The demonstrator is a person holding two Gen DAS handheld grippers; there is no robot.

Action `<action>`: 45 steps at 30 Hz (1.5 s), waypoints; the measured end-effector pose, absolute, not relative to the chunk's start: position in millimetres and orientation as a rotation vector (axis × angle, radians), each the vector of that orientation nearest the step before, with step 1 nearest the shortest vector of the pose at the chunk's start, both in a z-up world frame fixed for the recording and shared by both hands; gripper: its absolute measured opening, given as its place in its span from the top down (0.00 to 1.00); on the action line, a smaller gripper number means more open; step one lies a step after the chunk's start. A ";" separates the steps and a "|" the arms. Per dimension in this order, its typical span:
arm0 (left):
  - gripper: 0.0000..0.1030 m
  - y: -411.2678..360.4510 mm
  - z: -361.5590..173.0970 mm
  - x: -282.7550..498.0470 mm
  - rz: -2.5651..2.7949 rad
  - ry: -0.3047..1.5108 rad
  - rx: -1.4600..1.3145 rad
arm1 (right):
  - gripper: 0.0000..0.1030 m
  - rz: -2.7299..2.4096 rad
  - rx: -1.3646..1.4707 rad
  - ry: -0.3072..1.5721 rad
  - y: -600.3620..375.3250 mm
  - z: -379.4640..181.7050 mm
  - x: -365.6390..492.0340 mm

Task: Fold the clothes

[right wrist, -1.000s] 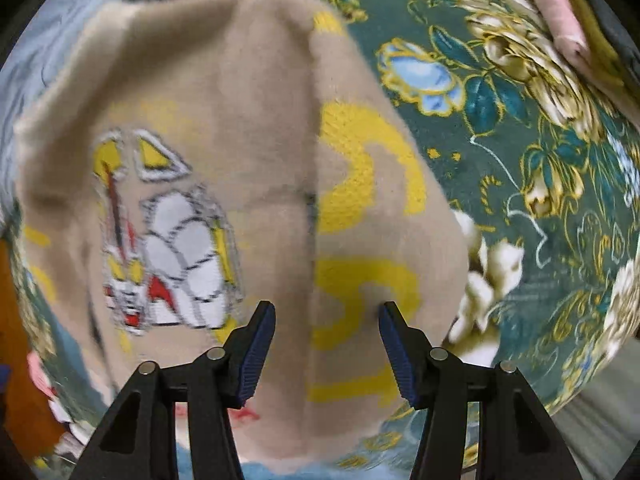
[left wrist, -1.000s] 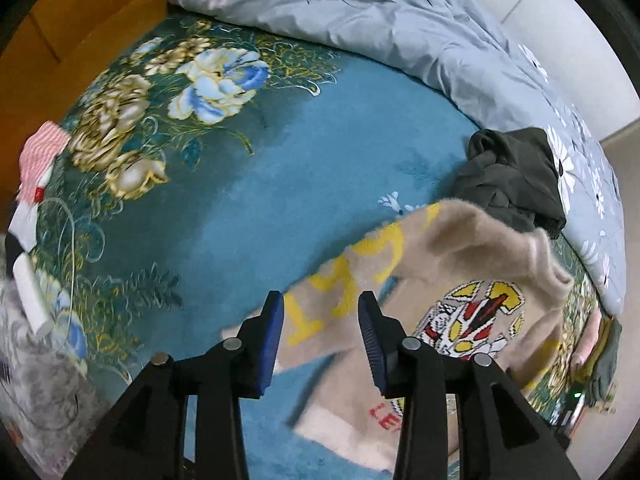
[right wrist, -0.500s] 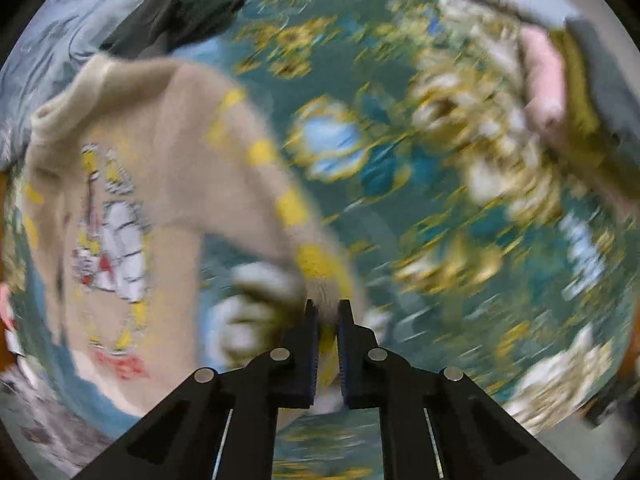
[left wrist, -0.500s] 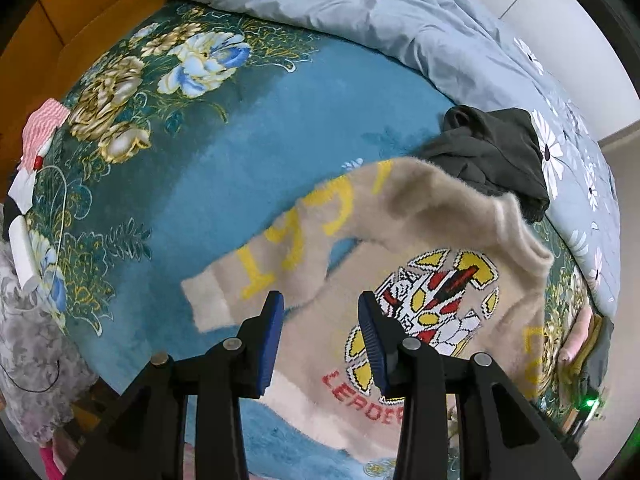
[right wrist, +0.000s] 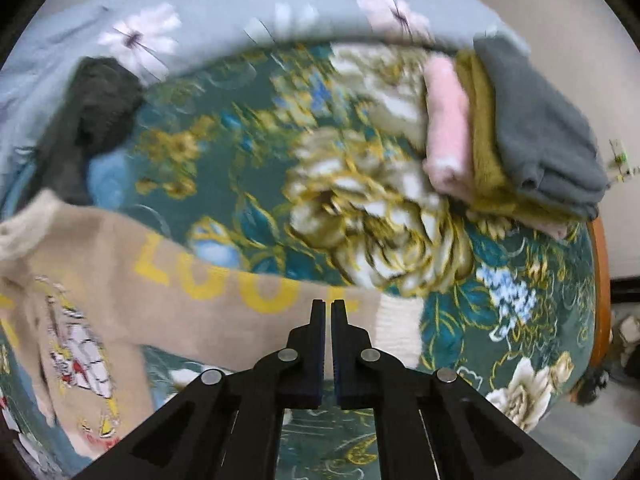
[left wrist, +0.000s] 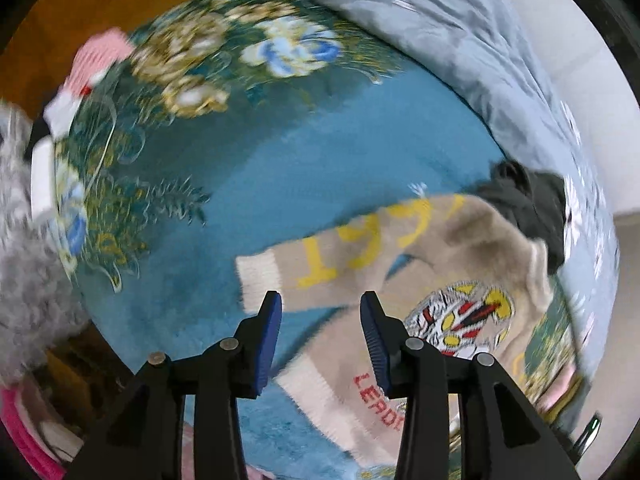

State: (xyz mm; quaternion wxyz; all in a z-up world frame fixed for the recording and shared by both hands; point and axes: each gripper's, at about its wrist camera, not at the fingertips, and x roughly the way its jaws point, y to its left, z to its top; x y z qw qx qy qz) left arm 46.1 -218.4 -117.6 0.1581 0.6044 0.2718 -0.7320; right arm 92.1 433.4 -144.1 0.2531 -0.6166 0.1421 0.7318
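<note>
Beige sweater [left wrist: 452,276] lies spread on the floral teal blanket [left wrist: 320,168], one sleeve stretched sideways. Left gripper [left wrist: 320,328] hovers wide open, empty, above it. Right gripper [right wrist: 330,320] is pinched nearly closed on the other sleeve [right wrist: 256,292] near its cuff.

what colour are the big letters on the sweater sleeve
Yellow, knitted into the beige sweater sleeve; clearest in the left wrist view.

Bed in a pale-walled room

A teal floral blanket [left wrist: 320,168] fills the frame; a grey flowered duvet [left wrist: 460,28] lies upper right, an orange wooden headboard [left wrist: 80,20] upper left.
</note>
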 end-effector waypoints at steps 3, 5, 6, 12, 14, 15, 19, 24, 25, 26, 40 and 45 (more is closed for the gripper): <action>0.51 -244.9 -140.0 54.3 -2.036 0.910 1.704 | 0.83 2.067 -1.604 0.425 404.7 -119.8 95.6; 0.49 -259.4 -157.3 57.3 -1.999 0.970 1.706 | 0.49 2.101 -1.560 0.453 379.3 -104.3 98.4; 0.48 -266.3 -168.3 57.5 -1.977 0.991 1.717 | 0.41 2.119 -1.548 0.479 367.0 -98.7 100.3; 0.45 -291.7 -227.7 56.9 -1.907 1.046 1.768 | 0.18 2.190 -1.530 0.589 290.3 -71.1 101.2; 0.43 -294.4 -241.1 52.7 -1.920 1.013 1.781 | 0.16 2.211 -1.506 0.588 269.8 -62.9 98.1; 0.42 -294.3 -249.9 50.0 -1.921 0.983 1.811 | 0.15 2.219 -1.484 0.586 257.9 -57.6 95.4; 0.42 -291.8 -281.5 40.4 -1.899 0.922 1.944 | 0.03 2.223 -1.392 0.574 228.6 -41.2 90.4; 0.42 -289.2 -313.7 37.8 -1.819 0.961 2.047 | 0.00 2.205 -1.382 0.503 201.8 -21.0 88.0; 0.39 -288.4 -315.9 36.8 -1.821 0.959 2.051 | 0.00 2.201 -1.385 0.485 198.6 -18.2 87.8; 0.33 -287.2 -317.2 35.4 -1.826 0.968 2.051 | 0.00 2.192 -1.377 0.461 196.7 -15.2 87.7; 0.44 -269.3 -310.6 23.8 -1.855 1.042 1.990 | 0.00 2.231 -1.312 0.357 150.5 3.5 32.0; 0.87 -272.2 -310.8 21.8 -1.836 1.074 1.986 | 0.00 2.256 -1.353 0.300 134.5 0.3 20.4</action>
